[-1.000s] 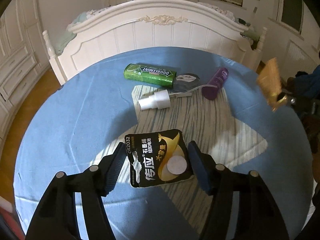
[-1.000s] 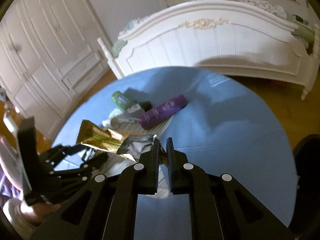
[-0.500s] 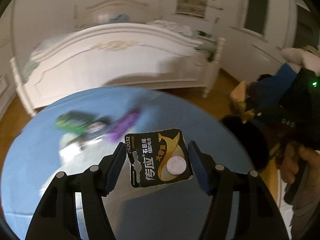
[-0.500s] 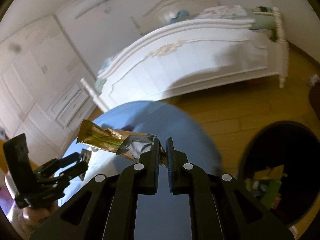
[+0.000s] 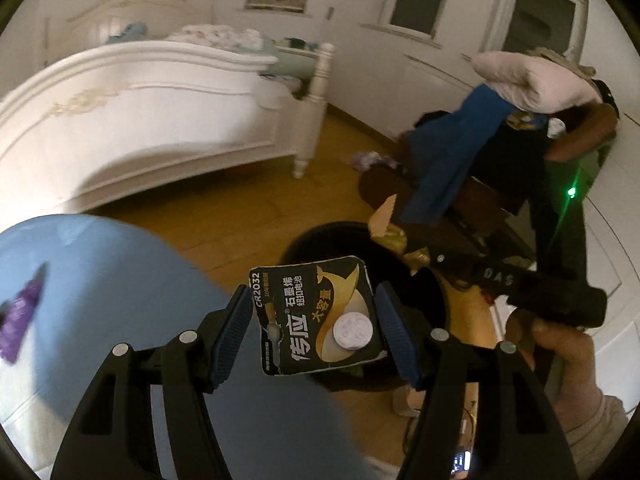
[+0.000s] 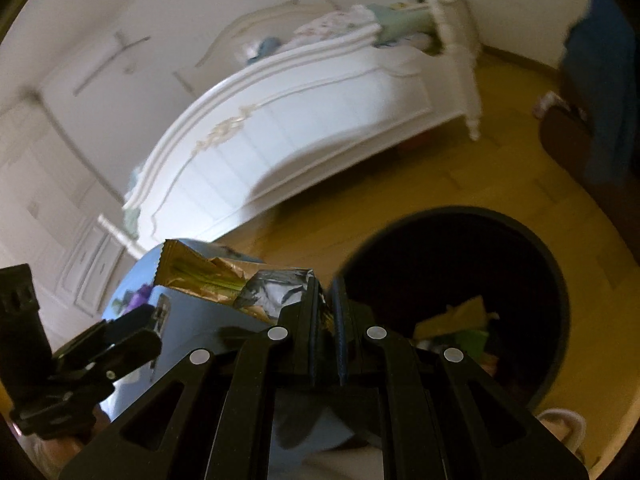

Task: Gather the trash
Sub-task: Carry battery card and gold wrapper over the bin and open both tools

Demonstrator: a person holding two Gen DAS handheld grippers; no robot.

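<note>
My left gripper (image 5: pixel 314 322) jaws clamp CR2032 battery card (image 5: pixel 318 316) over near rim of black bin (image 6: pixel 460 280). Right gripper (image 6: pixel 326 312) jaws pinch gold wrapper (image 6: pixel 208 276), long axis pointing left; bin ahead-right, nearer right.

You have a black-and-gold card battery pack (image 5: pixel 318 316) with white lettering, a crinkled gold foil wrapper (image 6: pixel 208 278), a round black bin (image 6: pixel 558 276) at four o'clock, and a pale blue tablecloth (image 5: pixel 120 280).

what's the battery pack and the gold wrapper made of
Battery pack: seems glossy printed card, flat and stiff with a torn edge; a plastic blister can't be confirmed. Gold wrapper: likely metallised plastic film, creased, shiny, silver inside, crimped end.
</note>
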